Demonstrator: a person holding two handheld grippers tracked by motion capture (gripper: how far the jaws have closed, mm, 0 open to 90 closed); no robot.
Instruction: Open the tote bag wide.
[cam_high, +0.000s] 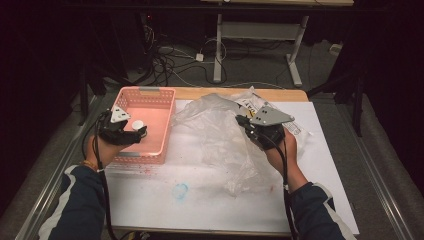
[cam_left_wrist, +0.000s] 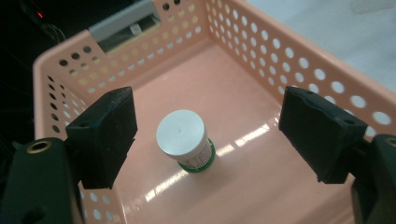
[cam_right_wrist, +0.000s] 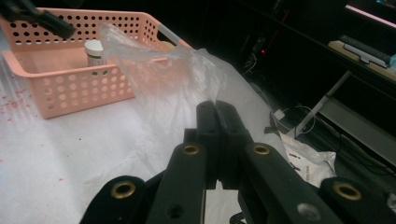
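The jar (cam_left_wrist: 183, 139) stands upright on the floor of the pink basket (cam_left_wrist: 299, 70), so that part looks done. The left hand-held gripper (cam_left_wrist: 205, 135) hangs above it, jaws wide and empty. The right hand-held gripper (cam_right_wrist: 215, 114) is clamped on the clear bag (cam_right_wrist: 163, 65), lifted off the desk (cam_high: 200, 200); what is left seems to be dealing with the bag.

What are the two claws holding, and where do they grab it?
The right claw is shut on the clear plastic bag, pinching a fold of its film. The left claw is open above the white jar, holding nothing.
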